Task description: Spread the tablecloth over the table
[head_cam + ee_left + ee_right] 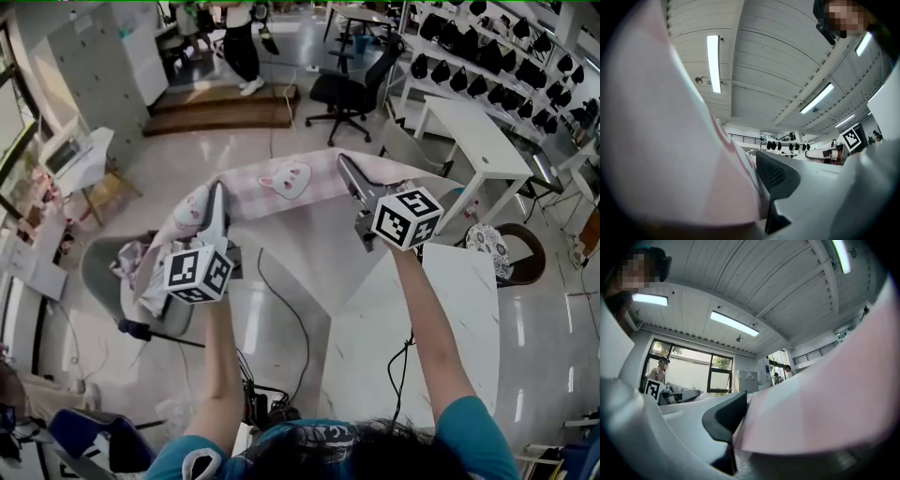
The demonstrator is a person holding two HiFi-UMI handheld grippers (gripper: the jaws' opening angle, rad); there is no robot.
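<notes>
A: Between both claws, what is stretched?
B: Pink tablecloth [281,183] printed with rabbit faces, held in the air past the white tabletop [469,300]. Left claw [217,202] clenches one edge and right claw [351,178] clenches the other. The cloth's left end droops toward the floor.

Open above the bare white counter [450,291] on the right. Barred ahead by the tablecloth [281,183] stretched between left gripper [217,197] and right gripper [347,169]. Hemmed at left by a grey chair [98,277]; farther off, by an office chair [347,94] and a white table [478,141].
</notes>
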